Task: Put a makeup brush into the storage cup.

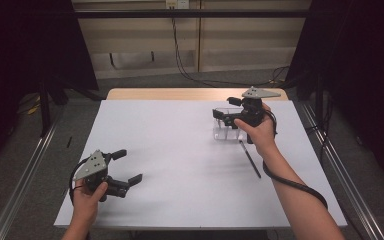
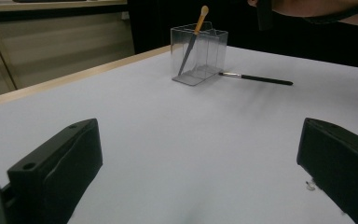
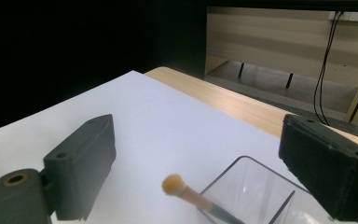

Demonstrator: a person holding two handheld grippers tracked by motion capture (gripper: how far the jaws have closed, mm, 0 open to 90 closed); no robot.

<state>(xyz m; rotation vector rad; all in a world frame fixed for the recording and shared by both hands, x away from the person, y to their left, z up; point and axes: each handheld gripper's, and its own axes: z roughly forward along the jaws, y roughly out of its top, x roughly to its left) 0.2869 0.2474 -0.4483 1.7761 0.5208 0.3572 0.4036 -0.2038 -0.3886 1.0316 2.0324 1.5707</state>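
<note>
While the right gripper (image 1: 228,111) hangs with its jaws spread and empty just over the clear plastic rectangular holder (image 2: 199,55), the orange-tipped makeup brush (image 2: 193,38) leans inside it, tip up below and between the jaws. Next to fetch, by my reading, is the thin black-handled brush (image 1: 250,159) lying flat behind those jaws (toward the person), its long axis running away from the holder. The left gripper (image 1: 125,168), open too, sits well apart. Count: 2 brushes, 1 holder, 2 grippers.
</note>
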